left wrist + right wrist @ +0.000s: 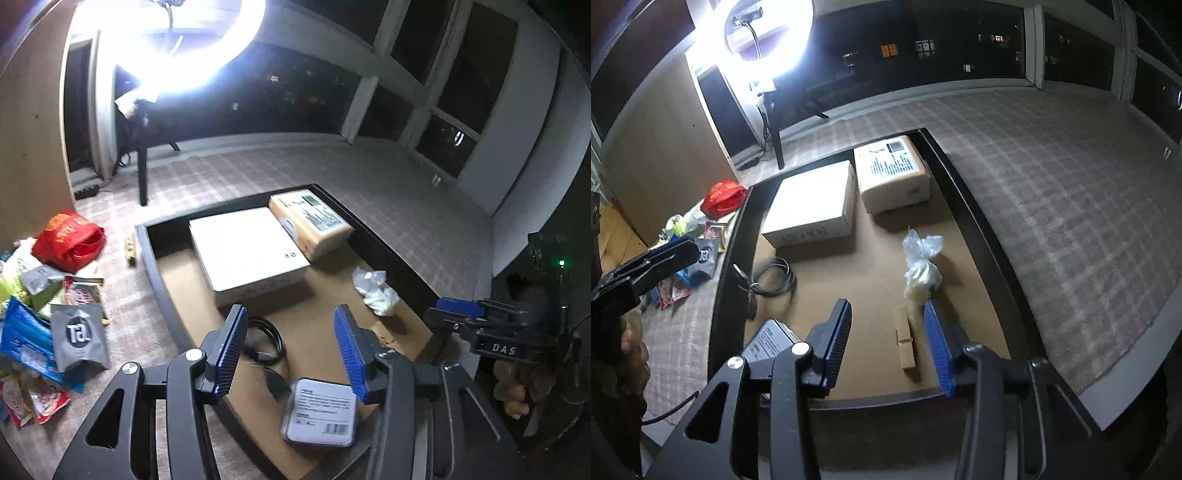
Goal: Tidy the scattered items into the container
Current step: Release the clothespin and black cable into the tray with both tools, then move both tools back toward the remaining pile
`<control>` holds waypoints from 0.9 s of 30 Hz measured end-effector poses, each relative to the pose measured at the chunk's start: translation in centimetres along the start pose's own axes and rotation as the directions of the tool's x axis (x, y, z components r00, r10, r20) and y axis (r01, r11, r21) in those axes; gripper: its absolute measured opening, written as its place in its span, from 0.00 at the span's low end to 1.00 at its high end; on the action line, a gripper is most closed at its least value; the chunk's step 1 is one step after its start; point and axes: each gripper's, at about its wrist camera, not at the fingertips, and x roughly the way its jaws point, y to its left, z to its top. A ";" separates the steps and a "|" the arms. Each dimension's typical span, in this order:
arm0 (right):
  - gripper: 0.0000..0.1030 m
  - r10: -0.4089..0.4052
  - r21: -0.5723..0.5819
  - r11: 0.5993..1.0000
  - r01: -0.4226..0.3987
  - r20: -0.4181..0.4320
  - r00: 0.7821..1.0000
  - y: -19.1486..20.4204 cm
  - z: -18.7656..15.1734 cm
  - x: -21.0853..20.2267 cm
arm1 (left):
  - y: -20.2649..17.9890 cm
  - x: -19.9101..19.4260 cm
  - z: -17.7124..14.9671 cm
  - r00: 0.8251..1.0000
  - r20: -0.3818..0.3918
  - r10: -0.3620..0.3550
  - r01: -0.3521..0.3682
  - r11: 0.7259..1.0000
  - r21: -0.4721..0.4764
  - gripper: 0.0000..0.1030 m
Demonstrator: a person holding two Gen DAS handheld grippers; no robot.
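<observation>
Both tongs, left (291,354) & right (891,347), half-open w/ nothing held; wooden clip (905,341) lies flat, long axis running away.

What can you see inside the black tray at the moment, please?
Inside the black tray: white box, tan package, coiled cable, plastic bag, labelled pack, wooden clip. Beneath the boxes is hidden.

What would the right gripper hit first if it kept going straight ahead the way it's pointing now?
Probably the wooden clothespin lying on the tray's cardboard floor, right between the open right gripper's blue fingers. Depth is unclear; it could land on bare cardboard beside it.
</observation>
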 end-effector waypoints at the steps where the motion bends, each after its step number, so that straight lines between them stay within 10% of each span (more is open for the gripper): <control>1: 0.39 0.003 -0.003 1.000 -0.003 0.003 1.000 0.3 0.1 0.0 | 0.2 -0.2 0.0 1.000 0.001 0.009 -0.009 1.000 0.000 0.44; 13: 0.39 0.095 -0.117 0.988 -0.096 -0.021 0.995 8.1 1.6 2.2 | 8.4 -5.6 -2.6 0.990 0.017 0.141 -0.138 0.984 -0.113 0.43; 27: 0.43 0.226 -0.282 0.925 -0.255 -0.130 0.965 22.2 2.1 7.8 | 21.1 -13.3 -8.7 0.935 -0.010 0.355 -0.343 0.894 -0.288 0.43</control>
